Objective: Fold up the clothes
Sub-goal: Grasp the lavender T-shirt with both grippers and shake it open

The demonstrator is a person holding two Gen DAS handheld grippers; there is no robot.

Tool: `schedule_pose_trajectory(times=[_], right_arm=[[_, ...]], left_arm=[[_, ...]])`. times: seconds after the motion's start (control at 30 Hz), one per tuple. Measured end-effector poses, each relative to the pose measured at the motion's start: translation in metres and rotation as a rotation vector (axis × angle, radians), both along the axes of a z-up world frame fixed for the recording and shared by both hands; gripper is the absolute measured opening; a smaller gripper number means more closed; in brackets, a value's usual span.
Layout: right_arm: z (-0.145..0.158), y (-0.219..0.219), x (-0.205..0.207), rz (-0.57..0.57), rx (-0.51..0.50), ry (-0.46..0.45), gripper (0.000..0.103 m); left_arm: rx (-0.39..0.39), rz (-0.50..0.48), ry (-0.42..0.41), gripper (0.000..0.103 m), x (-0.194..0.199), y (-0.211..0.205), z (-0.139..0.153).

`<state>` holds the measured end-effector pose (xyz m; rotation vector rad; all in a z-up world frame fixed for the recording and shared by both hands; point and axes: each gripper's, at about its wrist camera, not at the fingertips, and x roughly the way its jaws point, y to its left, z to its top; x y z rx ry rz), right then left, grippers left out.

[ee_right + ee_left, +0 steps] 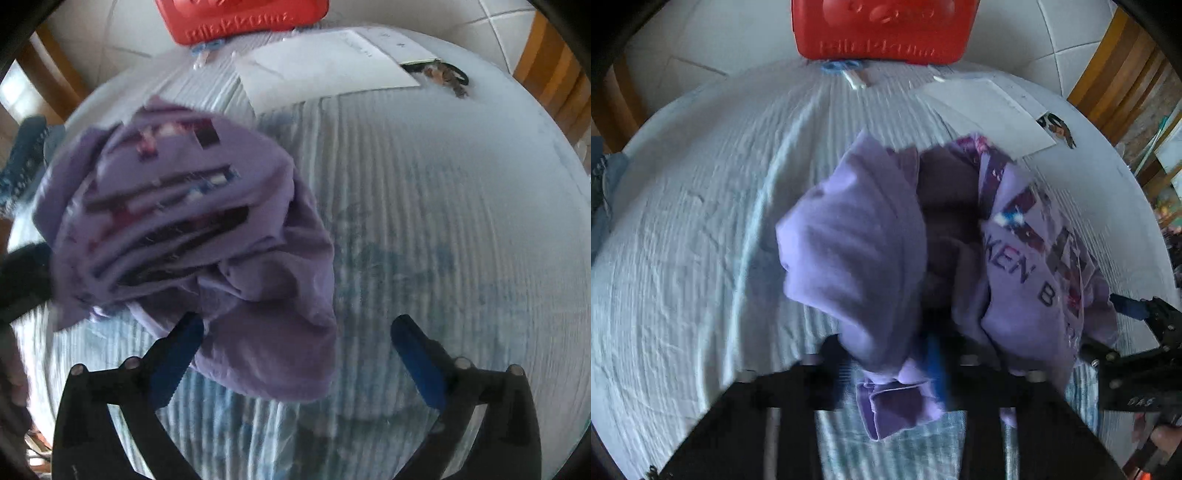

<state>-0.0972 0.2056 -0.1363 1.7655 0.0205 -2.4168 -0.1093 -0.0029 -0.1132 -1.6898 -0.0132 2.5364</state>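
Where the striped cloth (424, 221) covers the round table (1100, 155), one item is listed for folding: a purple shirt (857, 236), bunched and lifted off the surface.

Left gripper (923, 369): clenched on a hemmed edge of the shirt, a blue pad showing beside the pinched fabric. The garment hangs from this hold in a loose clump.

Shirt: soft knit, light, limp; it should drape and slide rather than hold a shape, so a single pinch probably lets it sag and twist. Matte lavender, with a printed panel of dark purple blocks and dark lettering, partly readable, on the side nearer the right gripper. Judged best holds: stitched hems, or shoulder seams once found; the crumpled middle offers only slack folds.

Right gripper (295, 354): released, fingers spread wide, blue ribbed pads (417, 365) bare. Its left finger sits just beside the shirt's lower hanging fold; contact cannot be told.

Cloth: pale blue-white, crinkled in fine ridges, some grip likely.

Far side of the table, left to right: red plastic box (882, 29) with raised lettering; white paper sheet (325, 70), flat and stiff; small dark object (447, 79), unclear.
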Motion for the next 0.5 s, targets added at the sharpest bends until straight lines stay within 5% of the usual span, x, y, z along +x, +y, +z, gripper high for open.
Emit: schedule_pose_trajectory(times=[0.03, 0.07, 0.1, 0.13, 0.17, 0.3, 0.5], right_arm=[[-0.001, -0.002, 0.001, 0.007, -0.006, 0.002, 0.1], [0.001, -0.004, 0.003, 0.011, 0.022, 0.017, 0.08], [0.003, -0.006, 0.003, 0.021, 0.061, 0.031, 0.044], [0.009, -0.006, 0.004, 0.038, 0.023, 0.045, 0.021], [0.014, -0.005, 0.003, 0.033, 0.012, 0.046, 0.01], [0.052, 0.001, 0.005, 0.012, 0.04, 0.163, 0.01], [0.156, 0.034, 0.037, -0.086, 0.013, 0.41, 0.01]], left_arm=[[-0.034, 0.004, 0.016, 0.012, 0.0, -0.001, 0.004], [-0.052, 0.009, 0.033, 0.01, -0.002, -0.005, 0.012], [-0.045, 0.016, 0.041, 0.009, -0.003, -0.01, 0.018], [-0.041, 0.024, 0.053, 0.009, -0.005, -0.015, 0.026], [-0.049, 0.033, 0.07, 0.009, -0.006, -0.023, 0.036], [-0.092, 0.114, 0.18, 0.009, -0.002, -0.059, 0.087], [-0.078, 0.234, 0.264, 0.01, 0.028, -0.121, 0.147]])
